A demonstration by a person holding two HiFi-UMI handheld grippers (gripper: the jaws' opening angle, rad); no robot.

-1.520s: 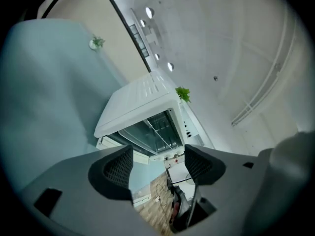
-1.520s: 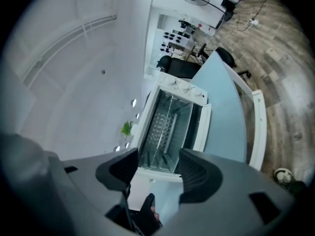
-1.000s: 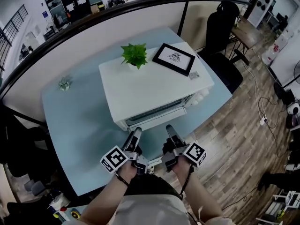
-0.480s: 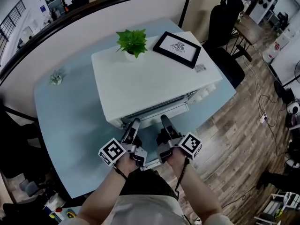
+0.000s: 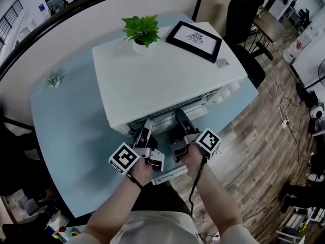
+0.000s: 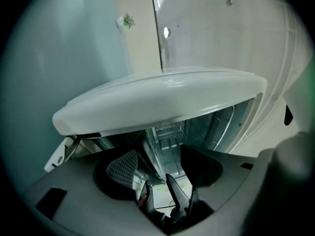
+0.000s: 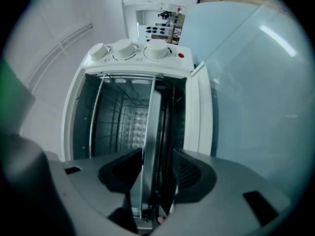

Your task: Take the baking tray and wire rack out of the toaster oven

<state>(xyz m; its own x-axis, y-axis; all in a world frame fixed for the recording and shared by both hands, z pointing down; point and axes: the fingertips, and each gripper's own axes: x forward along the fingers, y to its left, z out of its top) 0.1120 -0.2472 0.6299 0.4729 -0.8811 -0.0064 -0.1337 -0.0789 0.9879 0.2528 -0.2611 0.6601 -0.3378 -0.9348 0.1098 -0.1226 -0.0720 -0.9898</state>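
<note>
Pale blue desk (image 5: pixel 61 121) carried a white toaster oven (image 5: pixel 152 75), with a potted plant (image 5: pixel 138 29) and a framed picture (image 5: pixel 195 38) on its roof, and wood flooring (image 5: pixel 264 151) showed beyond the desk's edge. Both tongs reached level into the oven's open front, side by side. The right tongs (image 7: pixel 157 154) stood part open, having just been closing, with the front edge of the baking tray (image 7: pixel 150 127) running between the two jaws. The tray lay close against one jaw while a dark gap showed at the other, so it was not yet pinched. The left tongs (image 6: pixel 160 154) stood wider, also just closing, and straddled the tray's thin metal edge without pressing on it. The rest of the tray sat inside the oven
</note>
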